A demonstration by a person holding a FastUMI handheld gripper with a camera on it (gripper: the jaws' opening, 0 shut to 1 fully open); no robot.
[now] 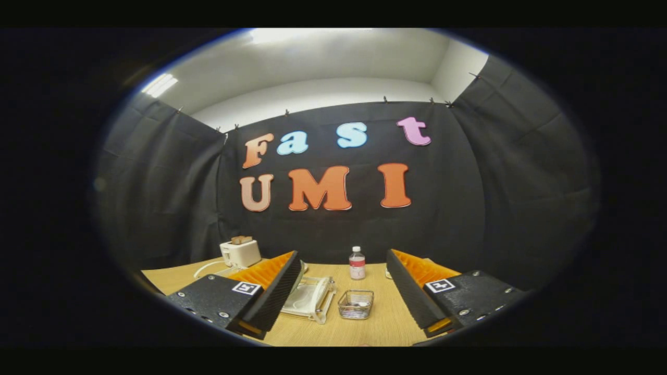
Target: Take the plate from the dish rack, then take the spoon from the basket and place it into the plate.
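My gripper (pixel 344 299) is open, its two fingers spread wide above the wooden table (pixel 385 323) with nothing between them. Beyond the left finger (pixel 271 291) stands a white dish rack (pixel 312 298) with a pale plate (pixel 298 276) upright in it, partly hidden by that finger. Just right of the rack, between the fingers and ahead of them, sits a small wire basket (pixel 356 303); something pale lies inside it, too small to tell whether it is the spoon.
A white toaster (pixel 240 252) with toast in it stands at the back left, its cord trailing on the table. A small water bottle (pixel 357 263) stands upright behind the basket. Black cloth walls close the booth on three sides.
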